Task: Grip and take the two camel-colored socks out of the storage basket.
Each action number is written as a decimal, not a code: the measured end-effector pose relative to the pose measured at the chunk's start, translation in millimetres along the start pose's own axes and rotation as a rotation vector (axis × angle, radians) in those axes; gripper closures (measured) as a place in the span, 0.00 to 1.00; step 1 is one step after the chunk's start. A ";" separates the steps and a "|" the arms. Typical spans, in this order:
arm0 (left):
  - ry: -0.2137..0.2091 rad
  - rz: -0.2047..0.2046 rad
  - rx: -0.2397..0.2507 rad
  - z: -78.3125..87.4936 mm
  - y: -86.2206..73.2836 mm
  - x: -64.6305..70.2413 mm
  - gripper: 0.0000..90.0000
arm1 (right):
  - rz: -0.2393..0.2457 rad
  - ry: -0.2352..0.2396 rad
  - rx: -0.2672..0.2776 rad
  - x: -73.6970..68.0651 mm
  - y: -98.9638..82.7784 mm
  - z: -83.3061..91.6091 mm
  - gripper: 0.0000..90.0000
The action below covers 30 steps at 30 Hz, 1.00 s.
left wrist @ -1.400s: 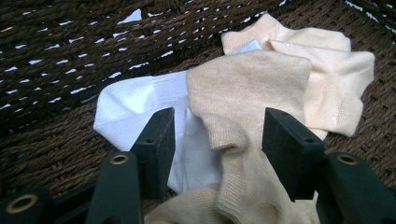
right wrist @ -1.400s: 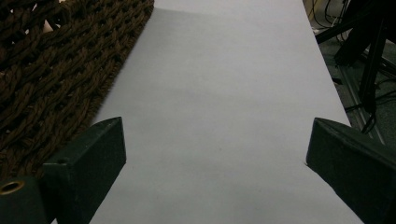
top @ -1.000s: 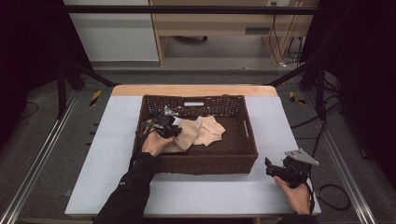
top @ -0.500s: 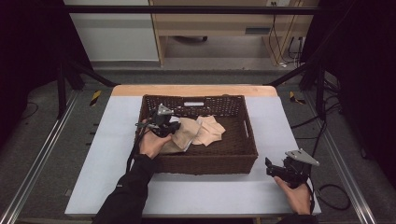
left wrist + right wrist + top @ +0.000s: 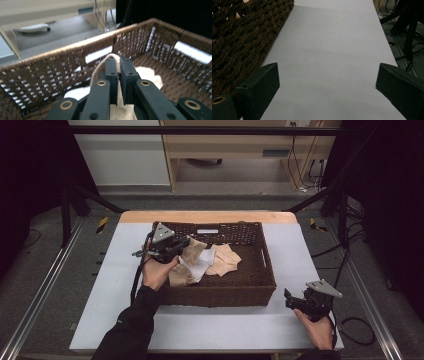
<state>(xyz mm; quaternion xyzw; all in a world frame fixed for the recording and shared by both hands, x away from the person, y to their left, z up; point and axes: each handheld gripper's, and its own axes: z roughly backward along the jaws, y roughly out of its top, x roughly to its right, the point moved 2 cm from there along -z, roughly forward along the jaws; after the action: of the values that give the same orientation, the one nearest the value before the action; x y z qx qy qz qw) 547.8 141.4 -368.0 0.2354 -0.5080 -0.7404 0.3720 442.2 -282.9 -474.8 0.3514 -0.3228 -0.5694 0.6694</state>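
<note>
Your left gripper (image 5: pixel 181 245) has come up off the heap since a sec ago: earlier it sat low in the basket on the cloths, now it's higher, near the back-left corner, w/ a fold of the beige woven cloth (image 5: pixel 101 67) hanging from it. The jaws have just been closing, and in the left gripper view they're pressed nearly together, pinching that fold; fabric bulges over the tips and trails down betw. them. So the grab looks done and you're into the lift, i.e. pulling one piece free of the pile. The rest of that cloth drapes down toward the basket's left-front (image 5: pixel 182 272).

Your right gripper (image 5: pixel 299 303) hasn't shifted. It rests on the table just off the basket's front-right corner, jaws spread wide w/ nothing betw. them, only bare tabletop in the right gripper view.

Materials:
- Dark brown rectangular wicker basket (image 5: pixel 267 275): tight twisted weave, stiff walls, slot handles cut in the end walls, light showing thru the gaps. The rough weave could snag cloth, I'd judge.
- Beige cloth: soft, limp, visible thread grain; it will sag and swing.
- White crumpled cloth (image 5: pixel 197 267): lies just under/beside the beige one, touching it, so it may drag along.
- Peach-coloured crumpled cloth (image 5: pixel 225 262): mid-basket, wrinkled and flat-ish.
- Pale grey matte tabletop (image 5: pixel 225 330): smooth, w/ a light wooden strip at the far edge.
</note>
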 end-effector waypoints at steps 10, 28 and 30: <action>-0.014 0.029 0.118 35.3 20.4 1.6 0.94 | 0.000 -0.001 0.002 0.6 0.1 0.3 0.06; 0.027 0.038 0.240 108.7 26.2 -18.3 0.95 | -0.003 -0.007 -0.001 1.3 -0.4 0.4 0.06; 0.038 0.039 0.248 116.9 24.5 -22.2 0.95 | -0.002 -0.007 0.000 1.5 -0.4 0.5 0.06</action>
<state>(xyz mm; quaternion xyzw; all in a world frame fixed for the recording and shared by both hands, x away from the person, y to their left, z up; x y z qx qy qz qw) 484.0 221.3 -302.3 0.2835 -0.5929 -0.6600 0.3640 441.8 -284.4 -474.9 0.3495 -0.3248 -0.5713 0.6679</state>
